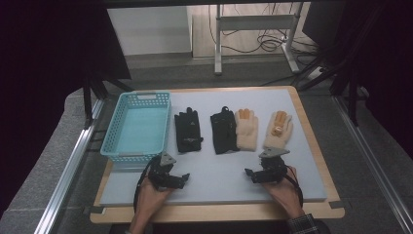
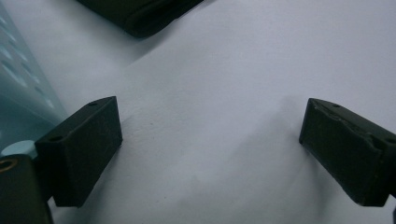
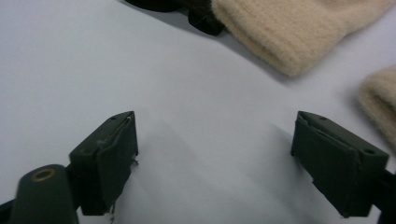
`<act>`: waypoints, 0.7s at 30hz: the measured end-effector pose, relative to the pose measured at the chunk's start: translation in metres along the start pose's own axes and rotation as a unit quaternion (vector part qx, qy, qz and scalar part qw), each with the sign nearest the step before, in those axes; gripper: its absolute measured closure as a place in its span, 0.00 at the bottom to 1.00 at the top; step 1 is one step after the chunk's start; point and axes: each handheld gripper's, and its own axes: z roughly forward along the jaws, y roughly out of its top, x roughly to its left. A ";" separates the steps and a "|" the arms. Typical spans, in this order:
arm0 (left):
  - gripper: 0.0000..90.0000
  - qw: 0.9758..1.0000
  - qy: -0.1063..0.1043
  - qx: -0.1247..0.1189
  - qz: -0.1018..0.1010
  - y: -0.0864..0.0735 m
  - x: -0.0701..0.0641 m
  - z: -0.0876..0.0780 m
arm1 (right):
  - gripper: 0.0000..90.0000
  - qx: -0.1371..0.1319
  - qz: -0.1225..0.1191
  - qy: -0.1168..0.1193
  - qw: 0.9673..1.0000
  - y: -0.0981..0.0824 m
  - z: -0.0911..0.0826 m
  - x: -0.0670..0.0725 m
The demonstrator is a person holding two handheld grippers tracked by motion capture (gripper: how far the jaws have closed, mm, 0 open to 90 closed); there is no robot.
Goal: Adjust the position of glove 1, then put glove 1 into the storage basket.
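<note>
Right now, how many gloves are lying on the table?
4, in a row right of the basket: a black glove nearest it, a second black glove, a cream glove overlapping its edge, and another cream glove farthest right. None looks hidden.

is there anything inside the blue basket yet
No, in the high view the blue basket shows a bare bottom, while the two black gloves and two cream gloves all lie on the table beside it.

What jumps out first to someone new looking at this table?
Four gloves lie in a row mid-table: two black gloves, then two cream gloves. A turquoise basket sits at their left. Nearer the person, the left hand-held gripper and right hand-held gripper are open, holding nothing.
</note>
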 end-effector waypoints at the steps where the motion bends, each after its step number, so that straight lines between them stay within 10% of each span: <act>1: 0.07 1.000 0.001 0.000 0.000 0.000 0.000 0.000 | 0.14 0.001 0.000 0.003 1.000 0.000 0.000 0.000; 21: 0.07 1.000 0.008 -0.005 0.001 -0.001 -0.002 -0.001 | 0.15 0.001 0.000 -0.003 1.000 0.000 0.000 0.002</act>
